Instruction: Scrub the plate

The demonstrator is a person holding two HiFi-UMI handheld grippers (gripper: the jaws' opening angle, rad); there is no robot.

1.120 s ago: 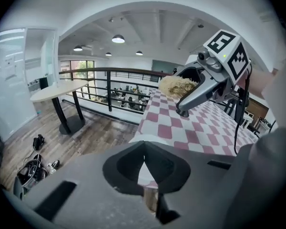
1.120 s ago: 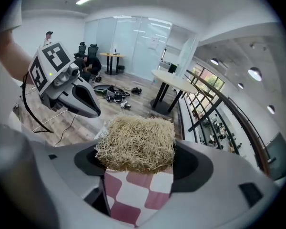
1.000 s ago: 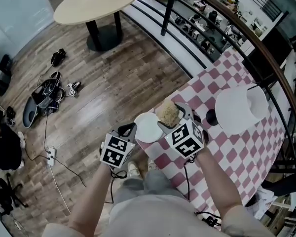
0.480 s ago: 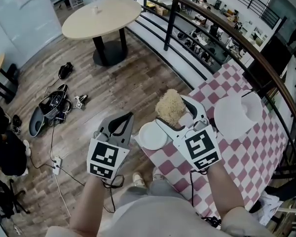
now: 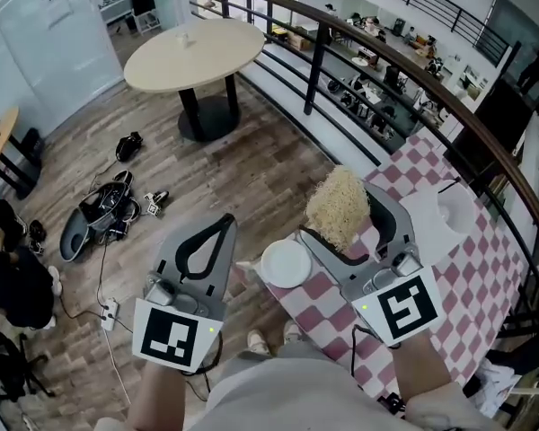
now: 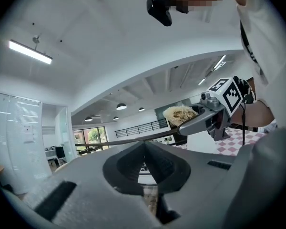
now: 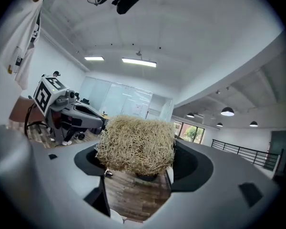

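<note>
A small white plate (image 5: 286, 264) sits on the near corner of the red-and-white checked table (image 5: 449, 285) in the head view. My right gripper (image 5: 341, 212) hangs above and to the right of the plate, shut on a straw-coloured scrubber (image 5: 339, 205). The right gripper view shows the scrubber (image 7: 136, 144) filling the gap between that gripper's (image 7: 138, 168) jaws. My left gripper (image 5: 223, 224) is raised to the left of the plate, apart from it, jaws shut together on nothing. In the left gripper view, its (image 6: 144, 146) tips meet, and the right gripper (image 6: 202, 120) with the scrubber (image 6: 179, 113) shows beyond.
A larger white object (image 5: 445, 209) lies further back on the checked table. A dark curved railing (image 5: 386, 52) runs behind it. On the wooden floor are a round beige table (image 5: 193, 52), bags and cables (image 5: 99, 209) and a power strip (image 5: 108, 311).
Both grippers have risen away from the plate toward the head camera. The scrubber went up with the right gripper. The plate stays on the table corner.
</note>
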